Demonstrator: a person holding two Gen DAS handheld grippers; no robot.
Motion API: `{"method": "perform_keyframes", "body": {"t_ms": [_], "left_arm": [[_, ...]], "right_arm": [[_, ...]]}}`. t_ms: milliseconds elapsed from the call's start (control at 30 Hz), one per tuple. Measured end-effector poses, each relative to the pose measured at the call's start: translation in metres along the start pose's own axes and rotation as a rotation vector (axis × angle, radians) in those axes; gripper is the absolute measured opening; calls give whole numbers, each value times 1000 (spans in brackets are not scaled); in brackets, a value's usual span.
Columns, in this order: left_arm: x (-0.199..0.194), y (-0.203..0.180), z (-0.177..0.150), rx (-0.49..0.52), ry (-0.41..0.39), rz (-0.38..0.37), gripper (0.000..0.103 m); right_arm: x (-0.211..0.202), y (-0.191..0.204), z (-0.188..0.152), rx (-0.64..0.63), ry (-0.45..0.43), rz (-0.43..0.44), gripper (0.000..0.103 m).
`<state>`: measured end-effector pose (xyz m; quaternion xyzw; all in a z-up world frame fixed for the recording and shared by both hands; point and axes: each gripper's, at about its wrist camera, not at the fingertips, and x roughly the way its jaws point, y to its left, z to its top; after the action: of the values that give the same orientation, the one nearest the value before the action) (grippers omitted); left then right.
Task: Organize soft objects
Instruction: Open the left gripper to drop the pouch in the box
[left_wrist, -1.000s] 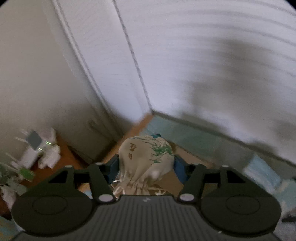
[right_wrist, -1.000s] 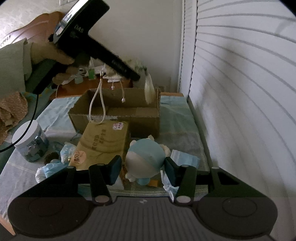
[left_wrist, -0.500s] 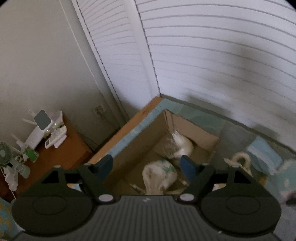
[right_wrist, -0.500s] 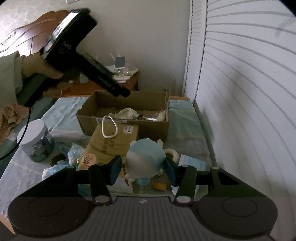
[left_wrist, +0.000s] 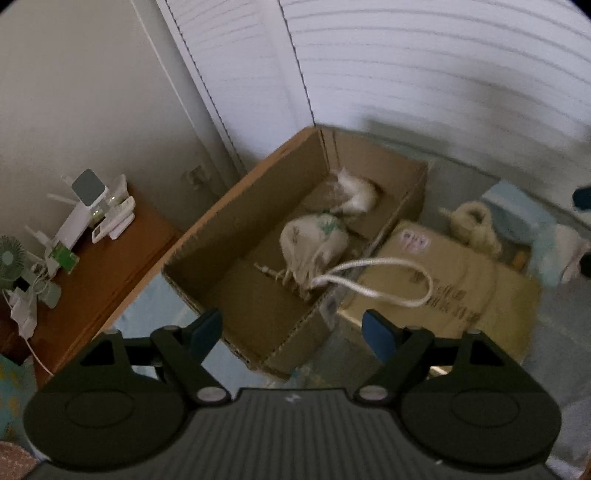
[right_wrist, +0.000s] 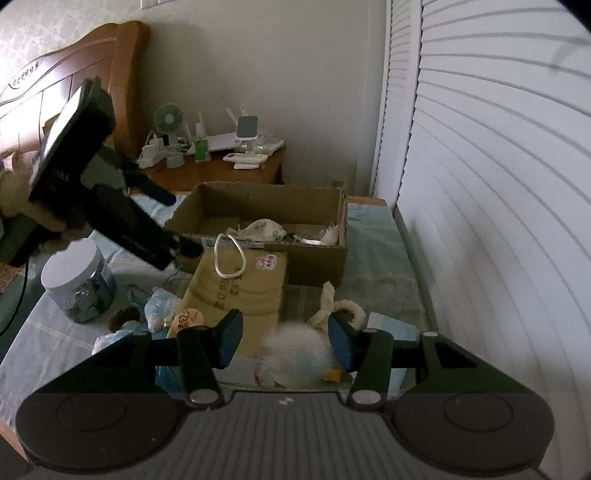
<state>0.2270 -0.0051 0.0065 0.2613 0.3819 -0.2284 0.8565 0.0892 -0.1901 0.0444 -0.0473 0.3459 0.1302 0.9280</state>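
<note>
My left gripper (left_wrist: 291, 325) stands open and empty above the near corner of the cardboard box (left_wrist: 229, 221); the right wrist view shows it (right_wrist: 177, 221) left of the box (right_wrist: 306, 258). A white drawstring pouch (left_wrist: 314, 240) lies inside the box, and its cord loop (left_wrist: 388, 280) hangs over the rim onto a flat brown package (left_wrist: 443, 288). A white fluffy piece (left_wrist: 356, 192) lies deeper in the box. A blurred blue-white plush toy (right_wrist: 295, 350) sits low between the fingers of my right gripper (right_wrist: 285, 328). Whether the pads press on it is unclear.
A lidded jar (right_wrist: 77, 284), small wrapped items and a pale rope ring toy (right_wrist: 347, 310) lie around the package on the blue-covered surface. A nightstand (right_wrist: 221, 173) with a fan and gadgets stands behind the box. White louvred doors (right_wrist: 498, 184) run along the right.
My left gripper opened and let go of the pouch, which now lies in the box, and drew back from it. The plush between the right fingers has sunk lower and blurred.
</note>
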Motion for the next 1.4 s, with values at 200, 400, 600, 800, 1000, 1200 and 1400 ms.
{"method": "perform_keyframes", "body": {"t_ms": [200,400,600,800,1000,1200,1400], "left_arm": [[8,-4,6,-2,-25,15,83],[16,0,18,-72,-47,-13,83],[20,5,30,-163,-83,30,82],[-3,-5,26,-134,-111,6,83],[-32,-19,17,-117,-119,-36,83],[-53,-42,8,-62,-141,-103,85],[-52,-59,1,-33,-121,-155,85]], "right_arm": [[4,-1,-1,2,9,1,56],[8,-6,-9,10,39,-9,56],[11,-15,-29,27,97,-32,57],[11,-25,-49,30,138,-75,57],[26,-28,-58,33,173,-101,57],[6,-30,-66,-12,113,-246,67],[22,-43,-72,-4,137,-346,67]]}}
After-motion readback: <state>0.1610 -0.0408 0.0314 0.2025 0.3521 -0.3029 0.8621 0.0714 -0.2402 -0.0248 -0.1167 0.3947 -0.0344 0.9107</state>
